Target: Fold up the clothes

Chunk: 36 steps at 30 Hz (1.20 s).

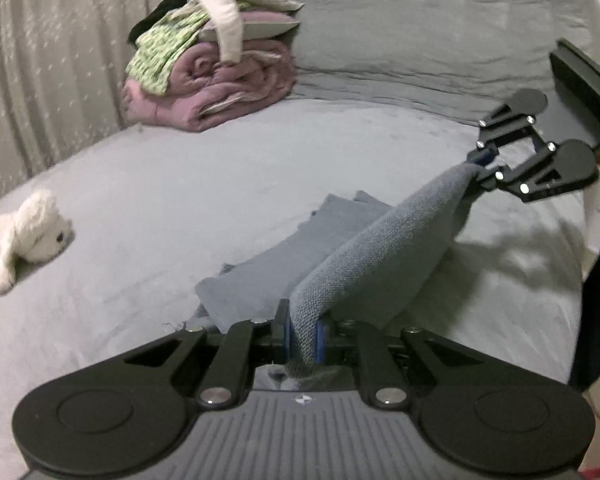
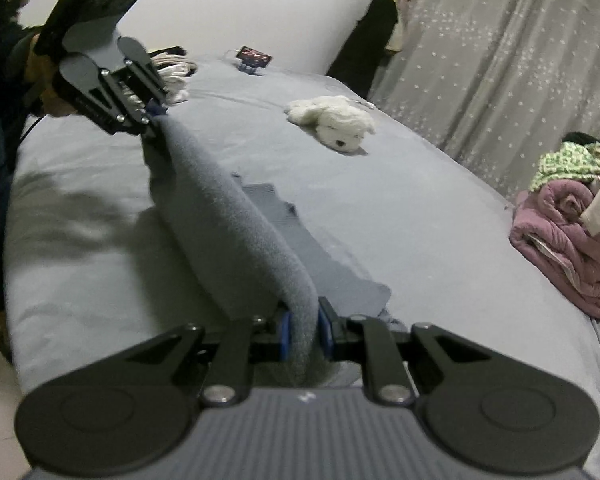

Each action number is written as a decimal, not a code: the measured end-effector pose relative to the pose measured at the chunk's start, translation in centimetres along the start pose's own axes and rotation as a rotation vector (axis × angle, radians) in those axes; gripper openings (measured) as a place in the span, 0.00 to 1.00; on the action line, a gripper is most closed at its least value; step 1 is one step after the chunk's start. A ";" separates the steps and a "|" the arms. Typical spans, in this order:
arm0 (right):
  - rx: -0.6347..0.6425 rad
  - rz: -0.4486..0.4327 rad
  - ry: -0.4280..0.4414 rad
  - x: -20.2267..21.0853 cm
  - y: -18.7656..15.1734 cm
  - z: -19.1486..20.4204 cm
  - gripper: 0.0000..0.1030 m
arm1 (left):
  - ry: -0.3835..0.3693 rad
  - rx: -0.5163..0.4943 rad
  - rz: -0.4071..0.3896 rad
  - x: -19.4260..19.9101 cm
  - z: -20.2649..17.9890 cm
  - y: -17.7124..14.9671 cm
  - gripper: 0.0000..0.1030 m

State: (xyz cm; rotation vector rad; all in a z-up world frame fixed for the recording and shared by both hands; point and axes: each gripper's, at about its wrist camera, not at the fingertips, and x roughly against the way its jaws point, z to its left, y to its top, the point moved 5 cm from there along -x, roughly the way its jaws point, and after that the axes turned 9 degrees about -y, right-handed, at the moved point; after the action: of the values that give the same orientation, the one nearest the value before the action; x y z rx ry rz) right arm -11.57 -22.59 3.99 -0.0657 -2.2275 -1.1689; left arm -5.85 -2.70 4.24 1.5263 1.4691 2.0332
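Claws: 2, left claw (image 1: 303, 340) and right claw (image 2: 305, 334) pinching (opposite ends) | grey garment (image 1: 372, 252): 1 | plush dog (image 1: 24, 236): 1

Bedroom: bed (image 1: 140, 208), curtains (image 2: 500, 60)

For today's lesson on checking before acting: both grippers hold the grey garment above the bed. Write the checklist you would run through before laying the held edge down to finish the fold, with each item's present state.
1. Left gripper clamped on the grey garment: ok, cloth sits between its blue pads.
2. Right gripper clamped on the same edge: ok.
3. Held edge taut between the two grippers: ok, it runs nearly straight.
4. Lower part of the garment flat on the bed: cannot tell, its far edge looks ragged.
5. Plush dog out of the landing area: ok, it lies apart.
6. Pile of bedding away from the garment: ok.
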 end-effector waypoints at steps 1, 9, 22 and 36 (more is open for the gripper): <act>-0.009 0.009 0.003 -0.6 0.1 -0.3 0.15 | -0.002 0.018 0.000 -0.5 0.6 0.3 0.10; -0.111 0.051 0.017 -5.9 1.5 -3.9 0.15 | -0.004 0.256 -0.019 -3.6 6.0 1.2 0.10; -0.410 0.200 0.011 -13.7 -0.8 -7.9 0.35 | -0.055 0.525 0.025 -8.0 10.7 -0.6 0.14; -0.760 0.213 0.129 -13.8 -3.4 -12.1 0.43 | -0.174 0.685 -0.039 -7.2 13.3 -2.1 0.16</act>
State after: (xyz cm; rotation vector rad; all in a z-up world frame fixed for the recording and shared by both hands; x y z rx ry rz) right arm 4.54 -30.68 -0.92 -0.5026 -1.5122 -1.7641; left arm 7.40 1.31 -2.20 1.8116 2.2275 1.3802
